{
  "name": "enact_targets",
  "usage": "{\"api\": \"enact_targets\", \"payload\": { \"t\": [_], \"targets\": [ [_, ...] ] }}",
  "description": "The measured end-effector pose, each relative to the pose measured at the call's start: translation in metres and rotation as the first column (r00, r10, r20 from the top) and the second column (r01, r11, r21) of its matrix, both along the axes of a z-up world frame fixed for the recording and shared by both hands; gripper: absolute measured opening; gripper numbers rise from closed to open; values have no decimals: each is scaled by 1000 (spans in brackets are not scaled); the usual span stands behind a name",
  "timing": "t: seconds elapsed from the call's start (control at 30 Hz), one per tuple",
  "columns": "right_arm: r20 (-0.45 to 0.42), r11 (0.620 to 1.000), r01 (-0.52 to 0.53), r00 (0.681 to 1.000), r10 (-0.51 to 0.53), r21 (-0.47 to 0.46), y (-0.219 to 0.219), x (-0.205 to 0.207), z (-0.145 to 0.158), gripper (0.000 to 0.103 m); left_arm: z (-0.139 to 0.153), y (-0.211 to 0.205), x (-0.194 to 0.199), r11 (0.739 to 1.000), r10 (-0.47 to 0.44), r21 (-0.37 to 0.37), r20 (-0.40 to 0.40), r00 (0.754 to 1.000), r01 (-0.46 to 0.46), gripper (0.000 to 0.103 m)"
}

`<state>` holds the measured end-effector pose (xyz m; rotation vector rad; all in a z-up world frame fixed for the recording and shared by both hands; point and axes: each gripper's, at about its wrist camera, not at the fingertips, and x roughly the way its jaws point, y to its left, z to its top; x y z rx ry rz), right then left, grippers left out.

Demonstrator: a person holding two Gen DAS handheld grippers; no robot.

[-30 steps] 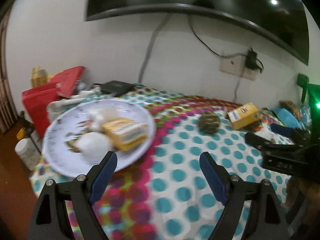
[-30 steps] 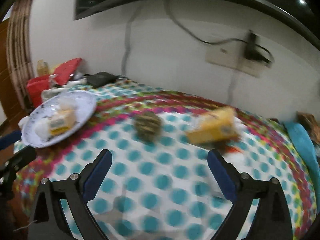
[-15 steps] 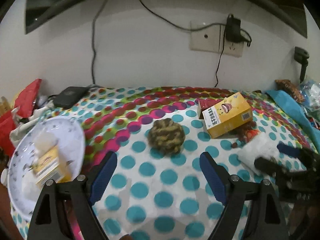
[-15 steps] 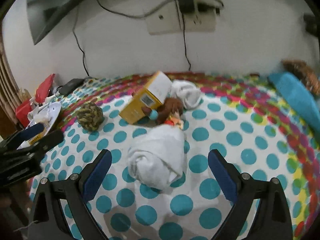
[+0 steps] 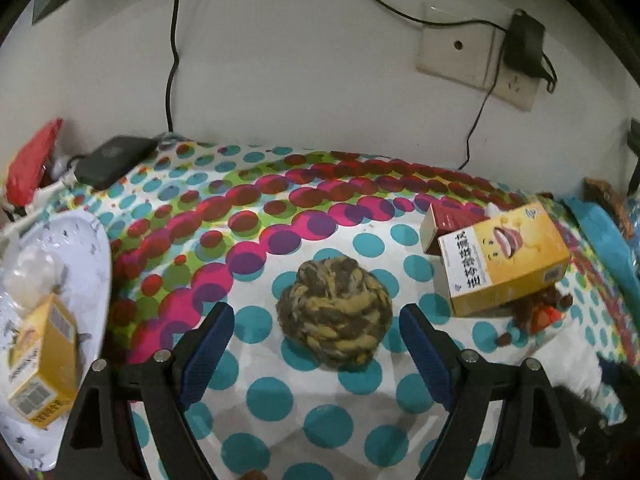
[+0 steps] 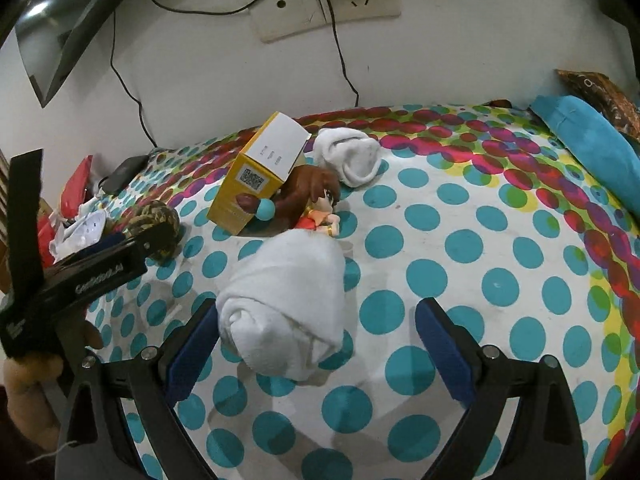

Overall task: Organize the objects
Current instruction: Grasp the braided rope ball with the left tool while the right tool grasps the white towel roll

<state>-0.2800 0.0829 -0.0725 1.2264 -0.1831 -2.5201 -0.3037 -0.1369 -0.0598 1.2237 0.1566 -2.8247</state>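
Note:
A brown and yellow rope ball (image 5: pixel 334 314) lies on the dotted cloth. My left gripper (image 5: pixel 316 326) is open, with the ball between its blue fingertips and clear of both pads. In the right wrist view a rolled white sock (image 6: pixel 286 300) lies just ahead of my open right gripper (image 6: pixel 316 330), nearer its left finger. Behind the sock are a small doll (image 6: pixel 316 204), a yellow box (image 6: pixel 260 174) and a second white sock (image 6: pixel 352 156). The white plate (image 5: pixel 86 256) at the left edge holds another yellow box (image 5: pixel 44 362).
A wall with a socket plate (image 5: pixel 456 50), a plugged charger and cables runs along the back. A black device (image 5: pixel 114 160) and red items (image 5: pixel 34 164) sit at the back left. A blue cloth (image 6: pixel 596 140) lies at the right. A hand (image 6: pixel 28 384) holds the left gripper.
The left gripper swung right from the plate to the rope ball and closed in on it. The right gripper swung right and rolled, bringing the rolled sock between its fingers.

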Motion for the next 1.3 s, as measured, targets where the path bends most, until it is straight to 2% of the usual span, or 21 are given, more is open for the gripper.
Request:
{"api": "enact_targets", "payload": {
  "t": [0.17, 0.3, 0.37, 0.4, 0.43, 0.5, 0.6, 0.77, 0.8, 0.87, 0.97, 1.0, 1.2, 1.3],
  "targets": [
    [1, 1000, -2, 1000, 2, 13, -2, 0, 0, 97, -6, -1, -7, 1000, 17, -6, 42, 999, -17, 87],
    [2, 1000, -3, 1000, 3, 15, -2, -1, 0, 97, -12, -8, -13, 999, 19, 41, 75, 997, -22, 86],
    [2, 1000, -3, 1000, 3, 17, -2, -1, 0, 97, -12, -8, -12, 999, 26, 32, 74, 997, -28, 75],
    [2, 1000, -3, 1000, 3, 19, -2, -1, 0, 97, -11, -5, -12, 1000, 24, 17, 73, 997, -25, 67],
    [2, 1000, -3, 1000, 3, 20, -2, -1, 0, 97, -10, 0, -13, 1000, 18, -13, 71, 997, -17, 54],
    [2, 1000, -3, 1000, 3, 20, -2, -2, 1, 97, -9, 10, -14, 997, 14, -77, 77, 997, -8, 54],
    [2, 1000, -5, 1000, 5, 21, -2, -1, 1, 97, -7, 10, -12, 997, 10, -81, 63, 998, -5, 54],
    [1, 1000, -5, 1000, 5, 10, 0, -1, 1, 97, 6, 4, 9, 995, 64, -75, -24, 998, -65, 54],
    [0, 1000, -3, 1000, 3, 6, 1, -1, 1, 96, 9, 5, 17, 994, 66, -82, -43, 997, -70, 54],
    [-16, 1000, 5, 1000, -5, -18, 5, 1, 4, 88, 15, 6, 36, 993, 71, -91, -84, 994, -78, 54],
    [-38, 999, 9, 999, -11, -52, 11, 4, 7, 85, 21, 4, 66, 992, 82, -86, -123, 989, -93, 54],
    [-32, 999, 4, 999, -6, -51, 9, 2, 7, 81, 23, 3, 72, 992, 84, -85, -128, 988, -95, 54],
    [-20, 998, -55, 998, 55, 13, -8, 1, 5, 73, 41, -14, 111, 995, 97, -15, -163, 982, -100, 54],
    [-16, 996, -80, 997, 81, 44, -15, 2, 4, 74, 50, -15, 123, 997, 77, 0, -178, 981, -78, 54]
  ]
}}
